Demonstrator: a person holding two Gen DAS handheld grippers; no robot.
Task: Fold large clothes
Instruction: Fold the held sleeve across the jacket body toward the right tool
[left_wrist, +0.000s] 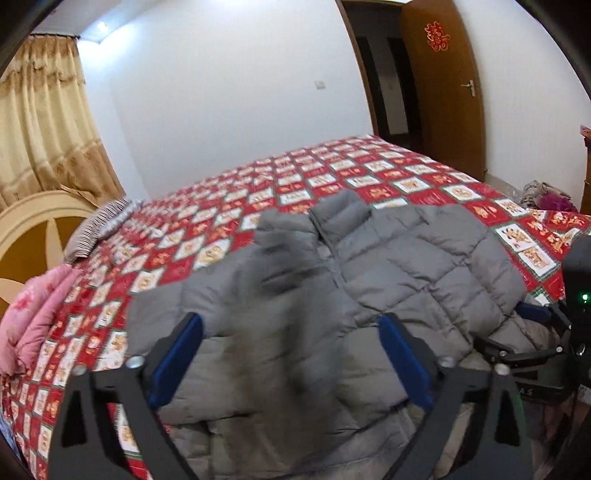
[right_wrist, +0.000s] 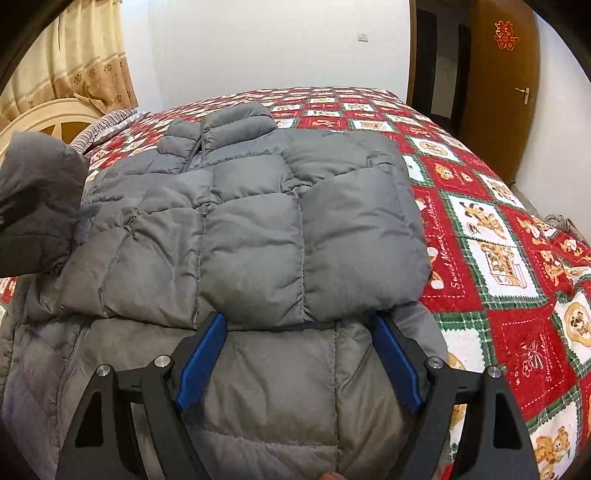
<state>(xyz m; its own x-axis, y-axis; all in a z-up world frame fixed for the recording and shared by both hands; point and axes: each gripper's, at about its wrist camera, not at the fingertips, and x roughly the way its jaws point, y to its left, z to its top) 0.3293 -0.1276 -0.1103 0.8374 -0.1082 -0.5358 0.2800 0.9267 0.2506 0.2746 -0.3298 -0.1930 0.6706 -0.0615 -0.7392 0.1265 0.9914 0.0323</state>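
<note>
A grey quilted puffer jacket (left_wrist: 406, 266) lies front-up on the bed, collar toward the far side; it also shows in the right wrist view (right_wrist: 251, 229). Its right sleeve (right_wrist: 332, 236) is folded across the chest. My left gripper (left_wrist: 291, 325) is open, and the blurred left sleeve (left_wrist: 273, 302) hangs loose between its blue pads. That sleeve shows raised at the left edge of the right wrist view (right_wrist: 37, 206). My right gripper (right_wrist: 299, 325) is open, low over the jacket's lower part at the folded sleeve's cuff; it also shows in the left wrist view (left_wrist: 532, 317).
The bed has a red, white and green checked bear-print cover (right_wrist: 491, 236). A pink folded quilt (left_wrist: 40, 317) and striped pillow (left_wrist: 99, 229) lie by the headboard (left_wrist: 33, 236) at left. Curtains hang behind it; a wooden door (left_wrist: 447, 88) stands at right.
</note>
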